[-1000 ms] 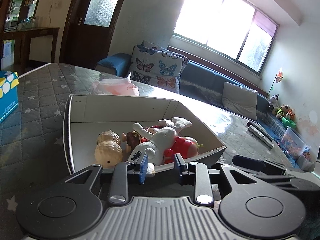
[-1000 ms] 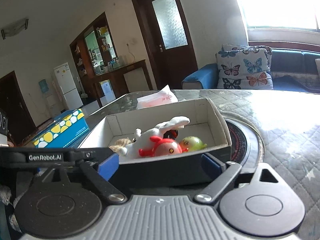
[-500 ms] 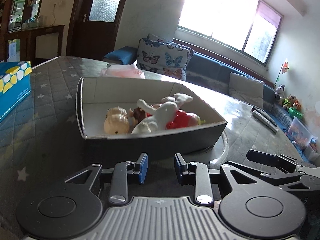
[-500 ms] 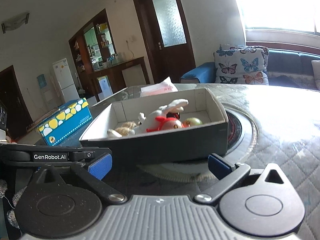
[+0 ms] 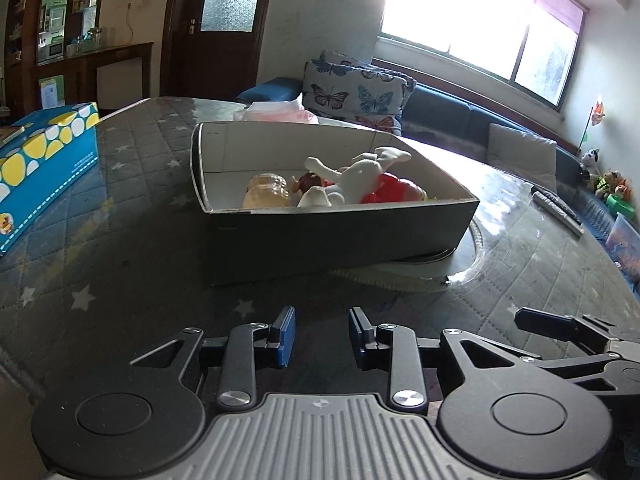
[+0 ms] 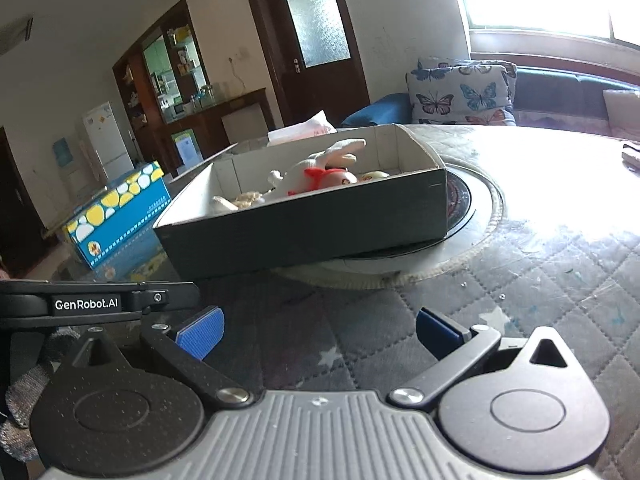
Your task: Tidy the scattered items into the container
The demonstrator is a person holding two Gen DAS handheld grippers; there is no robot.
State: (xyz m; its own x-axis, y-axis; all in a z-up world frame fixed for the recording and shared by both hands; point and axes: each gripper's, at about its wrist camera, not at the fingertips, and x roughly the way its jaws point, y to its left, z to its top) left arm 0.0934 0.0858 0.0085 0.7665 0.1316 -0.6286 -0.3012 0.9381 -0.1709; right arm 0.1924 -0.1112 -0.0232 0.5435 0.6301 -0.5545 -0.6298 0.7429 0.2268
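A dark cardboard box point(image 5: 336, 236) with a white inside stands on the table, partly on a round turntable point(image 5: 464, 264). In it lie a white plush rabbit point(image 5: 352, 176), a red toy point(image 5: 388, 192) and a tan peanut-shaped toy point(image 5: 266, 192). The box point(image 6: 312, 224) and rabbit point(image 6: 320, 164) also show in the right wrist view. My left gripper point(image 5: 322, 336) is empty, jaws a narrow gap apart, well short of the box's near wall. My right gripper point(image 6: 318, 330) is wide open and empty, also short of the box.
A blue and yellow tissue box point(image 5: 40, 160) lies left of the box, also in the right wrist view point(image 6: 120, 216). A pink plastic bag point(image 5: 280, 112) lies behind the box. Remote controls point(image 5: 556, 210) lie far right. The quilted table cover point(image 6: 540, 280) spreads around.
Both grippers have pulled back from the box toward the table's near edge. The box looks smaller and farther. The toys in it have not moved.
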